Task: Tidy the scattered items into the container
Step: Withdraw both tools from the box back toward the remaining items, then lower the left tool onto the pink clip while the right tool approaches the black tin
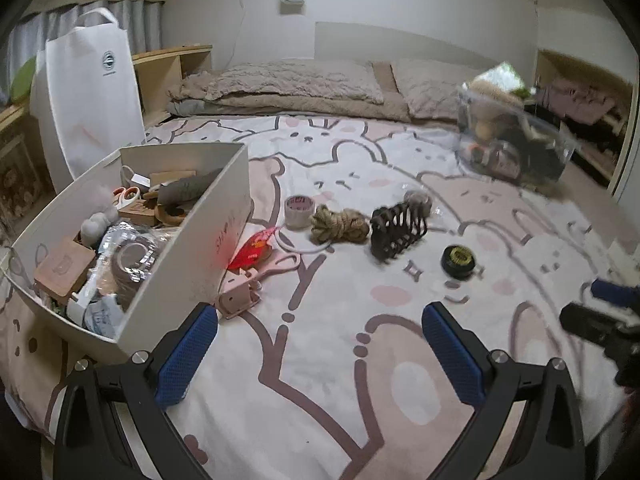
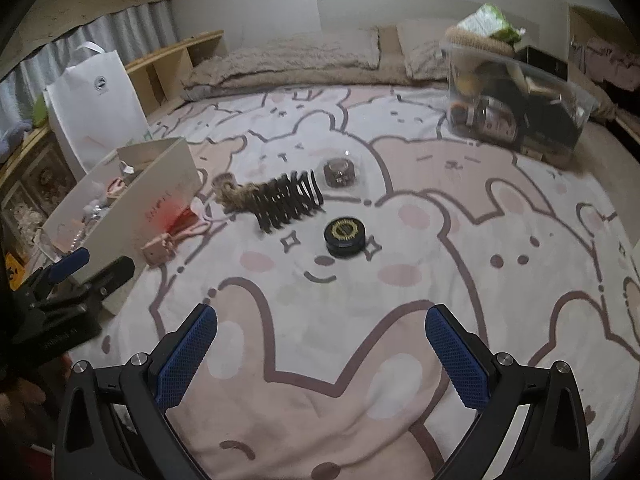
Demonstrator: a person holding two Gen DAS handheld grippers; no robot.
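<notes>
- The white container (image 1: 224,240) sits on the left of the bed (image 1: 360,360), already part-filled with scissors, small boxes and wrapped items.
- Scattered items lie just right of it: a pink tool (image 1: 240,296) and a red packet (image 1: 256,246) against its wall, then a tape roll (image 1: 299,211), a rope bundle (image 1: 339,227), a dark claw clip (image 1: 396,226) and, further right, a round black tin (image 2: 345,237).
- The left gripper (image 1: 320,344) hangs over bare bedding near the container's corner, fingers spread wide, holding nothing.
- The right gripper (image 2: 322,346) is likewise wide apart and empty, lined up towards the tin.
- Judged step: between picks, about 6 pieces left. The next move likely calls for lowering over 1 item, perhaps the tin, and closing squarely.
- Motion blur smears the clip and rope; the small clear-wrapped item (image 2: 340,172) behind them is unidentifiable, and the pink tool's shape is unclear.
- A clear bin (image 2: 516,116) stands well apart at the far right.
</notes>
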